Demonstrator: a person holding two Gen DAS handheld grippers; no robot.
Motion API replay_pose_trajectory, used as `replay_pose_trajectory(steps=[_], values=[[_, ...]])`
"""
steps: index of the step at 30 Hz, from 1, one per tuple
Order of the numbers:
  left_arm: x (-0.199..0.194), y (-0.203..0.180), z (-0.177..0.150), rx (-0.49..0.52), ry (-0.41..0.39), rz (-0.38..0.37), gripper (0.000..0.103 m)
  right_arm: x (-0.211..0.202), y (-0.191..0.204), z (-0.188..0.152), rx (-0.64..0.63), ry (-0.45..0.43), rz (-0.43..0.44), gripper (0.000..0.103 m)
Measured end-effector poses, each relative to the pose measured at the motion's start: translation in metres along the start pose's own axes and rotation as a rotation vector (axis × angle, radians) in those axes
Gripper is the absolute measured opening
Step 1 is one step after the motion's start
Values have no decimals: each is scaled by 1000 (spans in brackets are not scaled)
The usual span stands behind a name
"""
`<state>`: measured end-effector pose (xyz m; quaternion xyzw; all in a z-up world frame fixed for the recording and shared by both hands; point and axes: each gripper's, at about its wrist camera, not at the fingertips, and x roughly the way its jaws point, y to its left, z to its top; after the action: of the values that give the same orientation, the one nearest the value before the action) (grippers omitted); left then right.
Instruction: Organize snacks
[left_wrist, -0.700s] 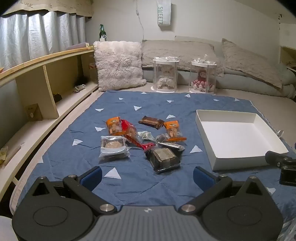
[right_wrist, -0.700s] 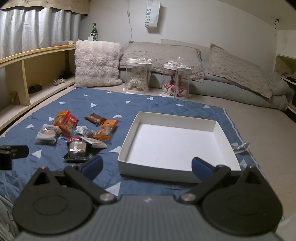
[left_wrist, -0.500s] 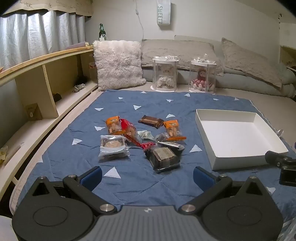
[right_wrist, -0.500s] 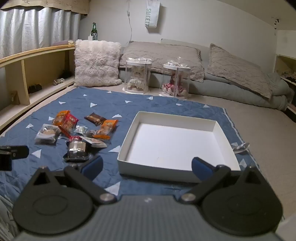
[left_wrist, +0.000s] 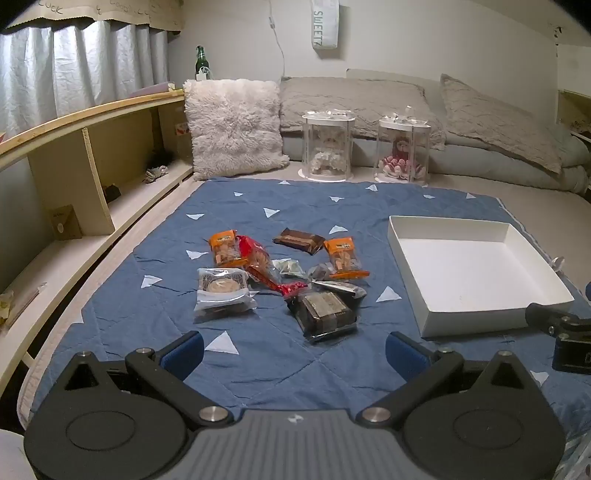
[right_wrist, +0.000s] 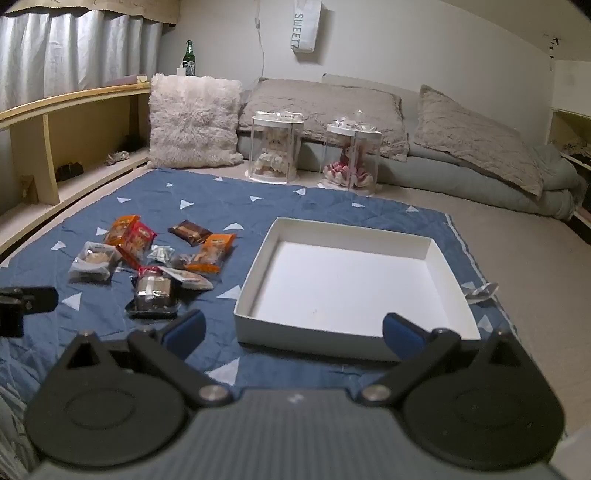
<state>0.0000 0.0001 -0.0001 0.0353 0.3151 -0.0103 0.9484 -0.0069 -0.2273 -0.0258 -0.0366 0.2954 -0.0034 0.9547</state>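
Loosely clustered wrapped snacks (left_wrist: 280, 275) beside empty white box (left_wrist: 476, 275)

Glossy plastic snack wrappers (left_wrist: 284, 280) lie on a matt quilted cloth blanket (left_wrist: 258, 206) beside a smooth white cardboard-looking box (left_wrist: 476, 314).

Nothing has visibly changed: snacks (left_wrist: 280, 280), box (right_wrist: 354, 288) and both tools lie as before.
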Motion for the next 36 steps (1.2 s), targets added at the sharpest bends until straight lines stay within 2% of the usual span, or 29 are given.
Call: replay_pose_trajectory(steps=[30,33,36], values=[[0,0,0,3,5,0,103,2,-2,2,-5,14,-7,102],[8,-10,-13,5,4,-1,103,3,-2,2,-3,14,-8,102],[8,-10,-13,5,5,0,103,3,-2,2,-3,14,-8,102]])
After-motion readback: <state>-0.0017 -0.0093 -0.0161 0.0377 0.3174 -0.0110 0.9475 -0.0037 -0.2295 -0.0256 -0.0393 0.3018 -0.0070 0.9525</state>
